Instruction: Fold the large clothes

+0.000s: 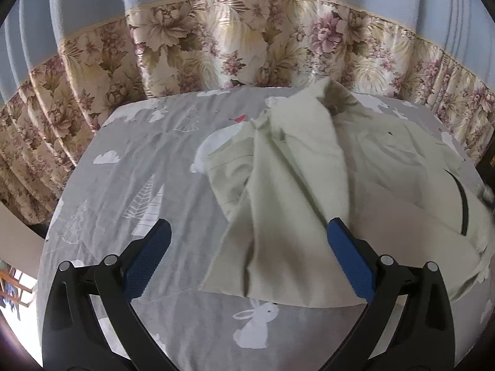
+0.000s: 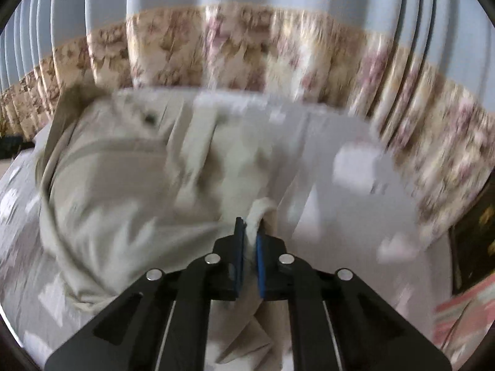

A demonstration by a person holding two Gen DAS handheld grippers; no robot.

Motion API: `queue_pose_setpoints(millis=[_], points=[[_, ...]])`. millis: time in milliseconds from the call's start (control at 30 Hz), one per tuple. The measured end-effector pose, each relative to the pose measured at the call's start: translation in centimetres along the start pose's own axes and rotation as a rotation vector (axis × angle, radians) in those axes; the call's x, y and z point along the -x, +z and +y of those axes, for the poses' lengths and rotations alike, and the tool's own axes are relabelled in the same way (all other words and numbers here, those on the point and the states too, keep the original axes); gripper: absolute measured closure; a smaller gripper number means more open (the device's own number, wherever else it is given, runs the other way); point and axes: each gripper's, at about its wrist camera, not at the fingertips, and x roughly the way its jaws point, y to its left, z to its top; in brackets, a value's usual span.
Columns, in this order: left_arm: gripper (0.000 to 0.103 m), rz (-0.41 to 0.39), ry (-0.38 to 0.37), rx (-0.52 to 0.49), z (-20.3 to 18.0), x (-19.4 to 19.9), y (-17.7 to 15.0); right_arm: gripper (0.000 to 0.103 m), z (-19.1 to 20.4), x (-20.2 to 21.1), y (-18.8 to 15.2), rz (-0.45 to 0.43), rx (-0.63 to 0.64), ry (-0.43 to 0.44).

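Note:
A large pale cream garment (image 1: 297,185) lies rumpled on a grey bed sheet (image 1: 148,160) printed with white rabbits and trees. My left gripper (image 1: 250,232) is open and empty, its blue pads wide apart just above the garment's near edge. In the right wrist view the same garment (image 2: 123,185) spreads to the left, and that view is blurred by motion. My right gripper (image 2: 250,228) is shut on a bunched fold of the garment (image 2: 258,213), which sticks up between the blue pads.
A floral curtain (image 1: 216,46) with a pale blue upper part hangs behind the bed. The bed's far edge meets it. A dark piece of furniture (image 2: 473,241) and a pink patterned cloth (image 2: 464,318) lie at the right.

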Motion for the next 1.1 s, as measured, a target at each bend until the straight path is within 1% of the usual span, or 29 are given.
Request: queue_pose_setpoints(millis=[100, 167, 200, 233, 267, 300, 333, 367, 400, 433, 467, 500, 533, 567, 633, 733, 800, 900, 933, 967, 1000, 1100], points=[[0.003, -0.011, 0.013, 0.028, 0.9, 0.2, 0.2, 0.097, -0.4, 1.1, 4.7, -0.109, 0.049, -0.027], [0.003, -0.03, 0.015, 0.05, 1.4, 0.5, 0.5, 0.097, -0.4, 2.0, 8.5, -0.198, 0.086, -0.049], [0.003, -0.033, 0.019, 0.059, 1.7, 0.5, 0.7, 0.097, -0.4, 2.2, 9.7, -0.23, 0.099, -0.058], [0.003, -0.033, 0.025, 0.064, 1.8, 0.5, 0.9, 0.097, -0.7, 2.3, 11.6, -0.264, 0.103, -0.067], [0.003, -0.036, 0.032, 0.068, 2.0, 0.5, 1.0, 0.097, -1.0, 2.1, 12.4, -0.277, 0.095, -0.071], [0.003, -0.038, 0.036, 0.069, 2.1, 0.5, 1.1, 0.097, -1.9, 1.3, 13.6, -0.293, 0.072, -0.098], [0.003, -0.038, 0.04, 0.069, 2.2, 0.4, 1.2, 0.096, -2.6, 0.3, 14.2, -0.283, 0.055, -0.117], [0.003, -0.039, 0.044, 0.069, 2.3, 0.3, 1.2, 0.095, -3.8, -1.4, 14.5, -0.25, 0.014, -0.122], [0.003, -0.038, 0.044, 0.068, 2.4, 0.1, 1.2, 0.087, -5.5, -3.8, 14.4, -0.171, -0.057, -0.092], [0.003, -0.031, 0.04, 0.062, 2.4, -0.2, 1.2, 0.074, -7.6, -7.1, 14.0, -0.04, -0.155, -0.038], [0.003, -0.02, 0.037, 0.057, 2.5, -0.7, 1.3, 0.067, -9.3, -9.4, 13.0, 0.046, -0.235, -0.009], [0.003, -0.009, 0.037, 0.052, 2.5, -1.0, 1.3, 0.064, -10.8, -10.7, 11.7, 0.102, -0.299, -0.007], [0.003, 0.008, 0.04, 0.041, 2.5, -1.7, 1.4, 0.063, -11.6, -10.9, 10.5, 0.104, -0.324, -0.003], [0.003, 0.018, 0.042, 0.029, 2.5, -2.1, 1.5, 0.06, -12.0, -10.4, 9.6, 0.086, -0.335, 0.023], [0.003, 0.038, 0.034, -0.014, 2.2, -3.4, 1.9, 0.039, -12.5, -9.1, 8.3, 0.047, -0.364, 0.093], [0.003, 0.063, 0.028, -0.057, 1.6, -5.3, 2.8, 0.038, -12.3, -7.4, 7.1, 0.027, -0.375, 0.141], [0.003, 0.068, 0.014, -0.073, 1.2, -6.1, 3.7, 0.038, -10.4, -6.6, 6.6, 0.019, -0.329, 0.149], [0.003, 0.054, -0.057, -0.053, 0.5, -5.8, 5.2, 0.038, -7.6, -6.0, 6.7, -0.012, -0.273, 0.154], [0.003, 0.033, -0.087, -0.043, 0.2, -5.0, 5.9, 0.038, -6.6, -6.0, 7.0, -0.015, -0.255, 0.163], [0.003, 0.014, -0.101, -0.042, -0.3, -4.3, 6.5, 0.038, -5.4, -6.0, 7.4, -0.019, -0.23, 0.169], [0.003, 0.003, -0.1, -0.042, -0.6, -3.9, 6.8, 0.038, -4.6, -6.3, 7.7, -0.016, -0.208, 0.166], [0.003, -0.024, -0.06, -0.05, -2.1, -2.8, 8.1, 0.038, -1.7, -7.3, 8.8, 0.018, -0.142, 0.129]])
